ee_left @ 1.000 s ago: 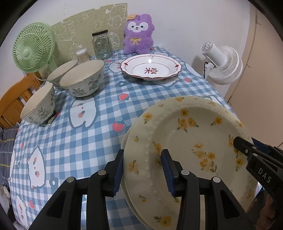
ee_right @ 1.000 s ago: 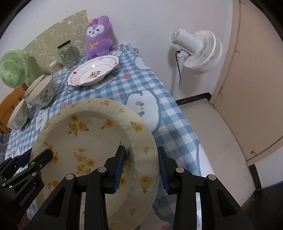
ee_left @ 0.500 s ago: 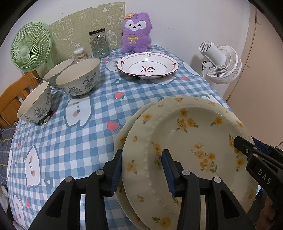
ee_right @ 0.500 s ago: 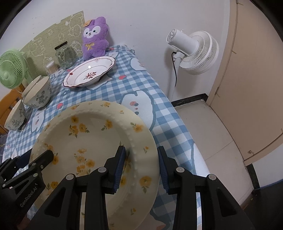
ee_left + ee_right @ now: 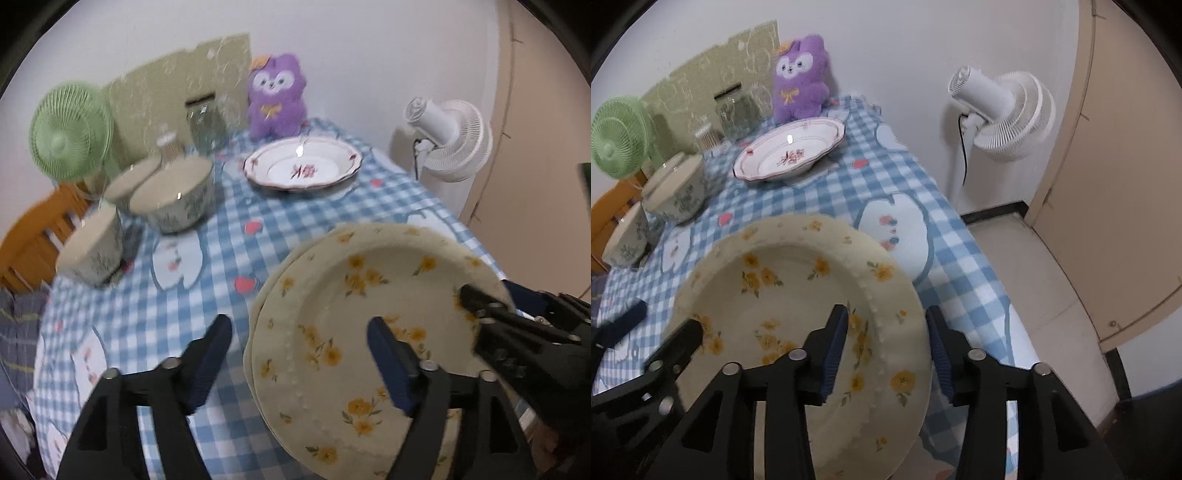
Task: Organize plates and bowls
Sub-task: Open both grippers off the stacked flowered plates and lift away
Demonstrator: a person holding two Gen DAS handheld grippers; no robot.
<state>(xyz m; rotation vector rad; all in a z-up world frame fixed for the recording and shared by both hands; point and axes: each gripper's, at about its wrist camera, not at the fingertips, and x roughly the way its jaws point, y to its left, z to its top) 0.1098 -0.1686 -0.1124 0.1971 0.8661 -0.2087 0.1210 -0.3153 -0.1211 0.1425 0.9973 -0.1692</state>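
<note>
Both grippers gripped the rim of the top yellow-flowered plate (image 5: 369,314) a second ago; now their jaws are opening. The left gripper (image 5: 299,354) stands wide, its pads clear of the left rim that sits between them. The right gripper (image 5: 886,347) is parted less, straddling the right rim with a gap showing at each pad. That plate lies on a second yellow-flowered plate (image 5: 266,291), whose edge peeks out on the left: two stacked at the near edge of the table (image 5: 221,258), on its blue checked cloth. Farther back sits one white plate with a red rim (image 5: 303,170). At the left stand three patterned bowls (image 5: 173,199), close together. Behind are one glass jar (image 5: 205,125), one purple plush toy (image 5: 277,96) and one green fan (image 5: 70,136). One white fan (image 5: 1004,110) stands off the table, right.
</note>
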